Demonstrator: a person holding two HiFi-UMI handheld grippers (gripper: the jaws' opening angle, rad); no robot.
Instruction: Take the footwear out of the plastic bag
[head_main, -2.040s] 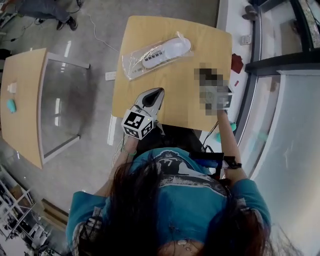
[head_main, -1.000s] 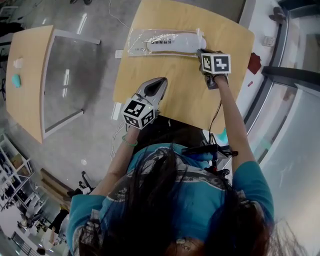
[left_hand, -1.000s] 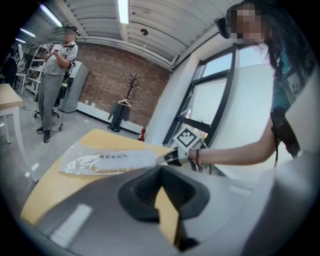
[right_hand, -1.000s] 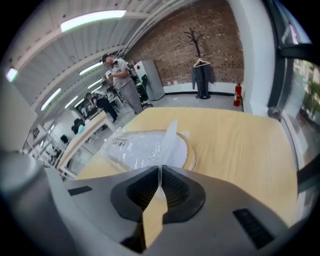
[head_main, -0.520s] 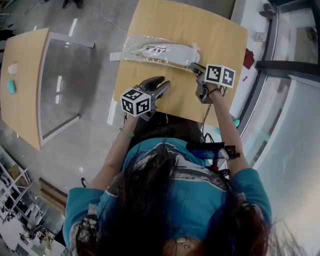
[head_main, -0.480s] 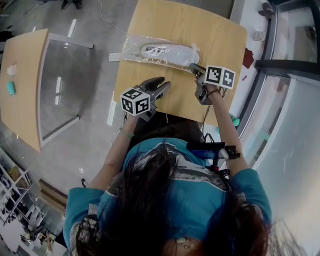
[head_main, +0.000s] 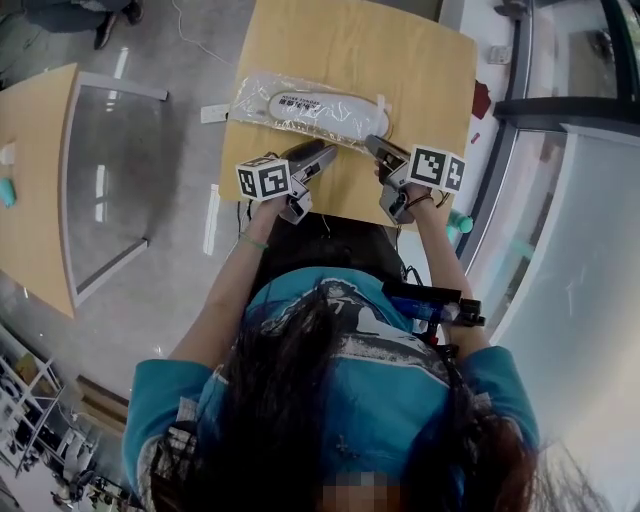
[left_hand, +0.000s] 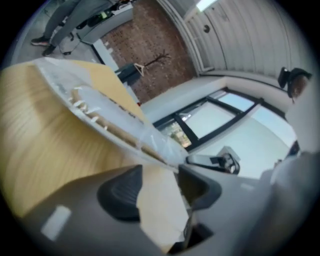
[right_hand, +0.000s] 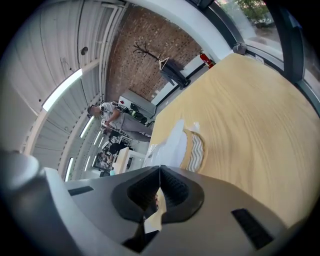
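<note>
— What takes up most of the room?

— A pale wooden surface (head_main: 400, 60). The clear plastic bag (head_main: 250, 100) lies lengthwise across it. Well left of the bag stands a second wooden table (head_main: 35, 170), and well right of it runs a dark window frame (head_main: 520, 110).

— And the footwear?

— A flat white slipper (head_main: 325, 108) with a printed label on it, fully inside the bag and wrapped in its film. From the right gripper view, its zigzag-patterned end shows through the plastic.

— The grippers?

— Both sit at the bag's near long side. The left gripper (head_main: 322, 152) points at the bag's middle. Its jaws have just been opening and stand apart, with only bare wood between the pads. The bag's edge crosses just beyond their tips. The right gripper (head_main: 372, 145) is at the bag's right end. Its jaws are pressed together on a thin bit of the bag's film.

— Anything smaller about?

— A small white box (head_main: 213, 113) on the floor just left of the bag, off the surface's edge. A red item (head_main: 482, 100) lies right of the bag, by the window.
</note>
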